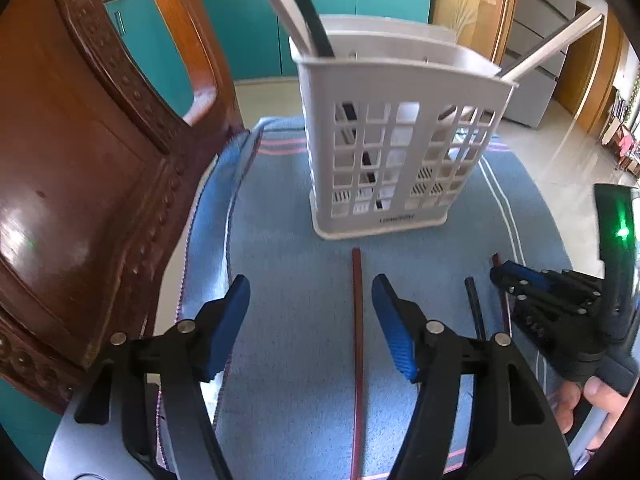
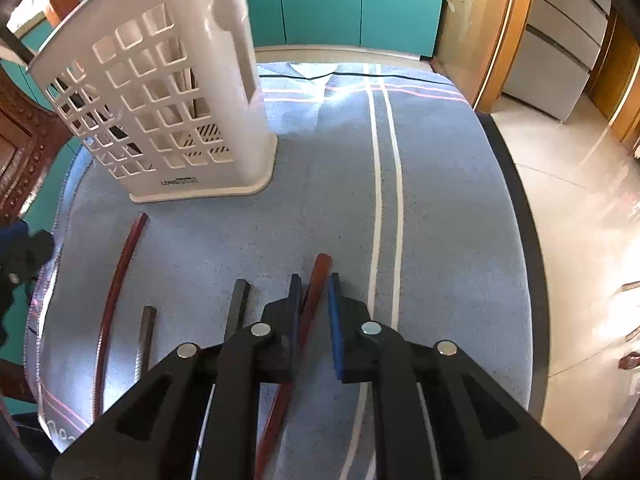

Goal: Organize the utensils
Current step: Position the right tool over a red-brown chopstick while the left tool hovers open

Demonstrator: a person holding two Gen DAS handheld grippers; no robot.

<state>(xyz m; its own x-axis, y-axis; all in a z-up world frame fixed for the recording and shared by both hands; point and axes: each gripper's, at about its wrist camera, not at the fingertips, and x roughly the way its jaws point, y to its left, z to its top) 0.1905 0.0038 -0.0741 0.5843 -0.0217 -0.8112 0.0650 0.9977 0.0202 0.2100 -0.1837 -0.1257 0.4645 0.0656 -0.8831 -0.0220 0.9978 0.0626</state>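
My left gripper (image 1: 310, 312) is spread over a red chopstick (image 1: 357, 340) on the towel (image 1: 280, 240); my right gripper (image 2: 314, 300) pinches another red chopstick (image 2: 316, 292). Two dark chopsticks (image 2: 236, 304) lie between. Beyond stands the caddy (image 1: 400, 152).

Teal cabinets (image 2: 344, 0), carved wooden chair (image 1: 80, 184), glossy sunlit floor (image 2: 580, 208).

Chopsticks (image 2: 120, 280) lie before basket (image 2: 160, 92) on towel (image 2: 440, 200).

Left tongs (image 1: 310, 312) gape, right tongs (image 2: 314, 304) nearly closed, both angled downward
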